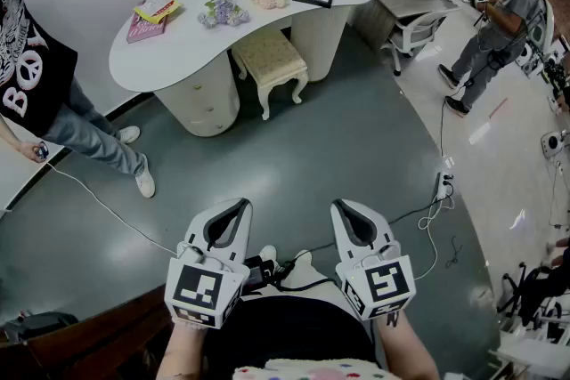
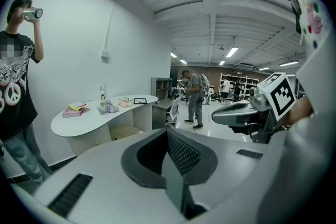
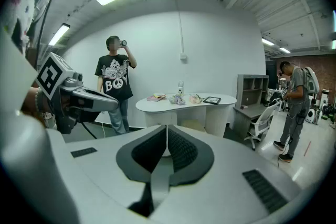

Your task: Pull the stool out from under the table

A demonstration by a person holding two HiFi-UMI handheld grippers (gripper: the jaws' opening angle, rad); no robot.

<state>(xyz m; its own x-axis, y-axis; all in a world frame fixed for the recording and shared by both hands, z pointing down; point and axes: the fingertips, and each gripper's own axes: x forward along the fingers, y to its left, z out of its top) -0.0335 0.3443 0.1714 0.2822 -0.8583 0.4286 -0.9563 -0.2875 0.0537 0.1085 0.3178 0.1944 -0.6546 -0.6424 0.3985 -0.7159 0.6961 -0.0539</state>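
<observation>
While the left claw [image 1: 239,206] and right claw [image 1: 344,207] hang closed on nothing, the stool [image 1: 270,56] looks light and soft-topped, so grip a stiff front leg [image 1: 265,105].

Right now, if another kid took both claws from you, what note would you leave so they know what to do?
Left claw: shut, empty, nowhere near the stool.
Right claw: shut, empty, side by side with the left one.
Stool: partly tucked under the white table, between its two bases, far across the grey floor from both claws.
Done: nothing yet; the stool is untouched.
Left: walk up to the table, open a claw, grip the stool and pull it out. A person stands by the table's left end, so probably give them room.
</observation>
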